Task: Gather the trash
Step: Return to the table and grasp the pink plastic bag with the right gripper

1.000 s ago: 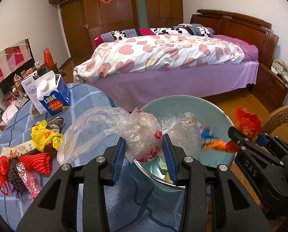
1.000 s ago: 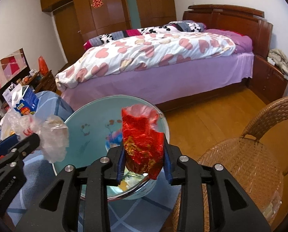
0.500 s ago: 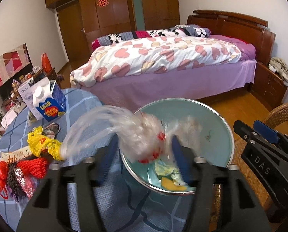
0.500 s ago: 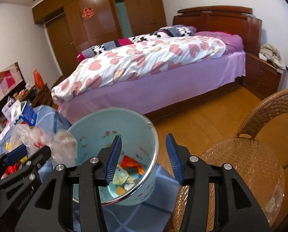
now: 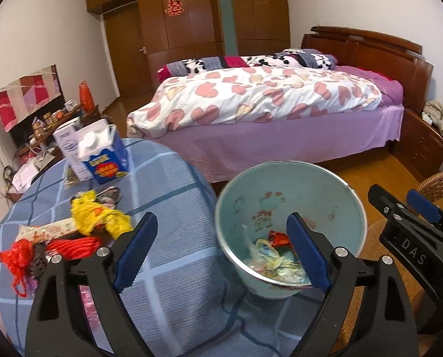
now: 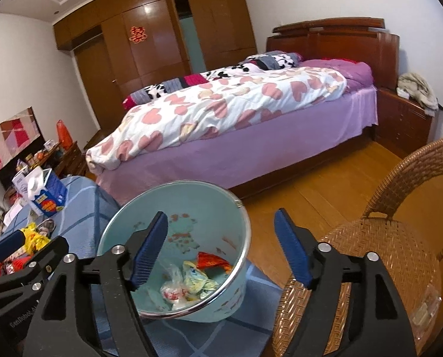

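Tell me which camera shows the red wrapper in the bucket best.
The right wrist view: the red wrapper lies in the open atop the other trash in the bucket. In the left wrist view, the left gripper's finger partly hides the wrapper.

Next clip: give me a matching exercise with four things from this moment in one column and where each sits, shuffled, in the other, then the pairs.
Things:
1. red wrapper
2. yellow bag
3. blue carton
4. left gripper

Places or states:
A. standing at the far side of the table
B. open, holding nothing
C. inside the pale green bucket
D. lying on the blue checked cloth, among the remaining litter

Pairs: 1-C, 2-D, 3-A, 4-B
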`<state>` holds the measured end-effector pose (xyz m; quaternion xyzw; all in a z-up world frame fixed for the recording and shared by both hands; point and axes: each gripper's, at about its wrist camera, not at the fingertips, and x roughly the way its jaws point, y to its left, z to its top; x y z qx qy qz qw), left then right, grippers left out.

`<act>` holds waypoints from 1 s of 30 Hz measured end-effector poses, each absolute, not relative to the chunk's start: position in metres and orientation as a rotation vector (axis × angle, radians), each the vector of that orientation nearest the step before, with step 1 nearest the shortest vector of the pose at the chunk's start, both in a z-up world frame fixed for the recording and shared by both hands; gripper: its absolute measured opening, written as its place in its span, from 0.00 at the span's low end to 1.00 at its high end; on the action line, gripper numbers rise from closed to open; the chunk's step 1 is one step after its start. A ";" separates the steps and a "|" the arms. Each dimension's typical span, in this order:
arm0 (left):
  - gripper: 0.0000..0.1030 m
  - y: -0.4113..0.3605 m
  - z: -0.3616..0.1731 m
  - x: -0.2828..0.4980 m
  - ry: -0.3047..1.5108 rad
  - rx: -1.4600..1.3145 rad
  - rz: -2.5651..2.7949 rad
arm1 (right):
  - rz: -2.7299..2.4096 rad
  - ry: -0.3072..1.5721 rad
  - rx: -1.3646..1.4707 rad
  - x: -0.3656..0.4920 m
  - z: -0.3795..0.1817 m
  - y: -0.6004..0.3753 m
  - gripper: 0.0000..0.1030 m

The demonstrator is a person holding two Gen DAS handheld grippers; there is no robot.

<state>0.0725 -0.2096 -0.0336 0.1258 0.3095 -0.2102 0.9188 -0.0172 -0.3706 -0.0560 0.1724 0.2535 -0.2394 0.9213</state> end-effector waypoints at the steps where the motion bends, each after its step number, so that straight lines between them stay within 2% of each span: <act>1: 0.85 -0.204 -0.033 0.073 0.638 0.254 -0.422 | -0.483 0.521 0.352 -0.017 -0.055 -0.369 0.75; 8: 0.91 -0.159 -0.031 0.071 0.656 0.213 -0.363 | -0.403 0.514 0.333 -0.016 -0.050 -0.344 0.82; 13: 0.92 -0.121 -0.033 0.069 0.662 0.193 -0.303 | -0.329 0.513 0.271 -0.011 -0.045 -0.314 0.85; 30: 0.92 0.024 -0.036 0.062 0.661 0.104 -0.079 | -0.087 0.591 0.180 0.020 -0.055 -0.219 0.84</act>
